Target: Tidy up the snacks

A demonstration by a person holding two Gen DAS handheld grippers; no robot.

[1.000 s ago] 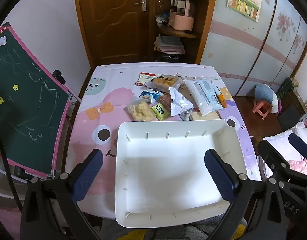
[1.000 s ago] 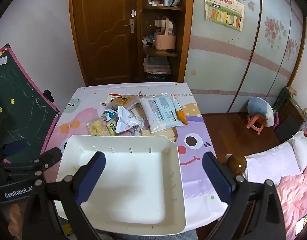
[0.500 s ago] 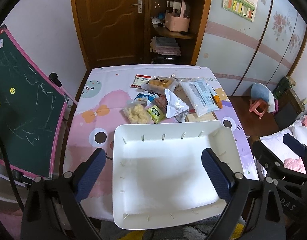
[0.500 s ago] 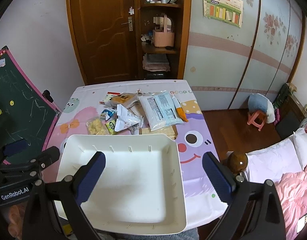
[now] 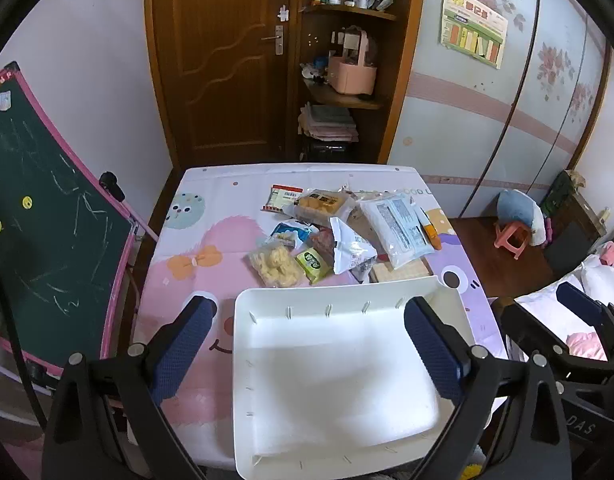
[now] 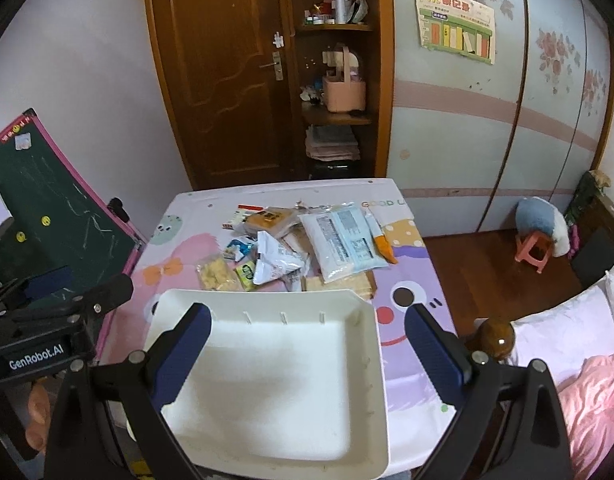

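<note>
White rectangular plastic tray (image 5: 263, 360): on the near end of the cartoon-printed worktop (image 5: 195, 240); its near edge is cut off behind the tool arms.

Snack packets (image 5: 339, 232): heaped just beyond the tray's far rim, overlapping; lower packets mostly hidden, labels unreadable.

Left tool (image 5: 307, 336): spread wide, released, above the tray.

Right tool (image 6: 307, 336): likewise spread, gripping nothing, over the tray's right rim.

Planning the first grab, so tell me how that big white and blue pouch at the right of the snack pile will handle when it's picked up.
The big pouch looks like soft film lying flat across other packs, so it will probably sag when pinched at one edge. Its glossy surface may slip. Lifting it could drag the orange packet beside it.
</note>
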